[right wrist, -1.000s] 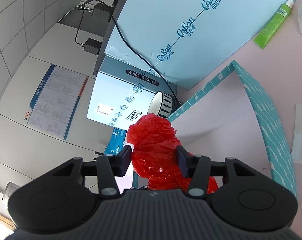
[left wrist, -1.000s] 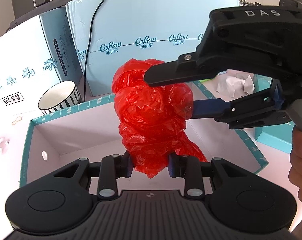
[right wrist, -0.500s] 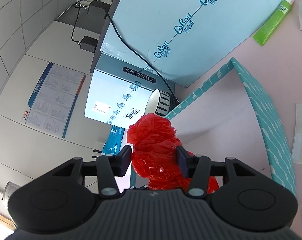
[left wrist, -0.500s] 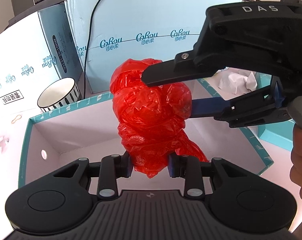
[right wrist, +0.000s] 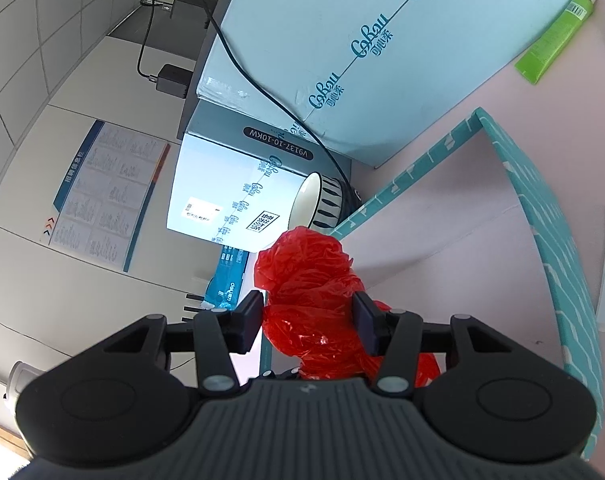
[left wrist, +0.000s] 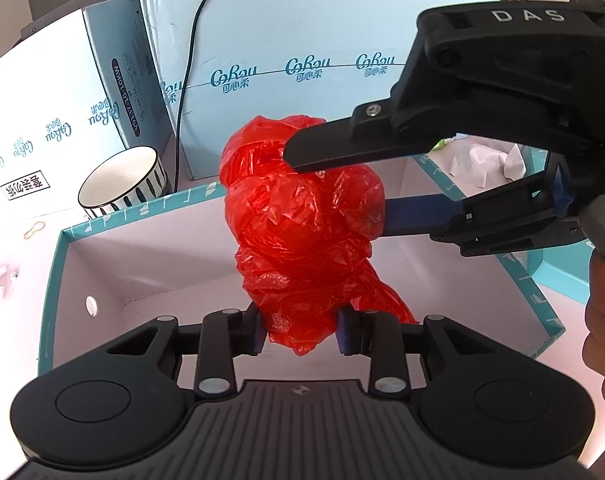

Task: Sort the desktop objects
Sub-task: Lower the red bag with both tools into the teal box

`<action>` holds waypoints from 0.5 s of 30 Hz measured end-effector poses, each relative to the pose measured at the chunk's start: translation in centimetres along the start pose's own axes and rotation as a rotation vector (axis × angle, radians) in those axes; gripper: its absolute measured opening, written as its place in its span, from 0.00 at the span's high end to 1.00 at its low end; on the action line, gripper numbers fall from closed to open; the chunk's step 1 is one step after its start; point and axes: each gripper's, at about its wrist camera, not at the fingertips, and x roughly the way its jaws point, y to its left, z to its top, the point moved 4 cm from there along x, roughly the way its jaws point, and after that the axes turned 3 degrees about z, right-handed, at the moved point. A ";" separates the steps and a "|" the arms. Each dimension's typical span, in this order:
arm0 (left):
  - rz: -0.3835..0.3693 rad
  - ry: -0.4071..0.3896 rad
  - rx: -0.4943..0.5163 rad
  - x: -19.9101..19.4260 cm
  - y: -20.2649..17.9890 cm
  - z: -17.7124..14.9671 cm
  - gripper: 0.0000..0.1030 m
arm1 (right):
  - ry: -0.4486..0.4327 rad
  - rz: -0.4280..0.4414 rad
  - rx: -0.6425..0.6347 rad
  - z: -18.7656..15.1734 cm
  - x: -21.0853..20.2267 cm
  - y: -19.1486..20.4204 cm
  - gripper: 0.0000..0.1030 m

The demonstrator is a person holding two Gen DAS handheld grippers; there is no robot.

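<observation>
Left wrist view: left tongs (left wrist: 298, 330) clamped on lower end of red plastic bag (left wrist: 302, 232), held above open teal box (left wrist: 54, 280); right tongs (right wrist: 308, 318) clamped on its upper bulge; beyond, striped bowl (left wrist: 122, 184) on desk (right wrist: 574, 120).

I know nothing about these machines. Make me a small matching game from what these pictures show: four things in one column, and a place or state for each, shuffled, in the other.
Things:
1. red plastic bag
2. striped bowl
3. green tube
4. teal box

Places or states:
A. lying on the pink desk
B. open, its white inside showing
C. clamped by both grippers, above the box
D. standing behind the box's far wall

Pairs: 1-C, 2-D, 3-A, 4-B
</observation>
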 end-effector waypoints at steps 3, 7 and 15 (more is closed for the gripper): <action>0.004 0.005 -0.006 0.1 0.3 -0.1 0.73 | 0.009 0.001 0.004 0.0 0.3 -0.1 0.48; 0.012 0.015 -0.018 0.2 0.6 -0.3 0.73 | 0.026 0.002 0.013 -0.1 0.8 -0.2 0.48; 0.036 0.031 -0.035 0.3 1.3 -0.7 0.73 | 0.055 -0.005 0.016 -0.3 1.8 -0.1 0.48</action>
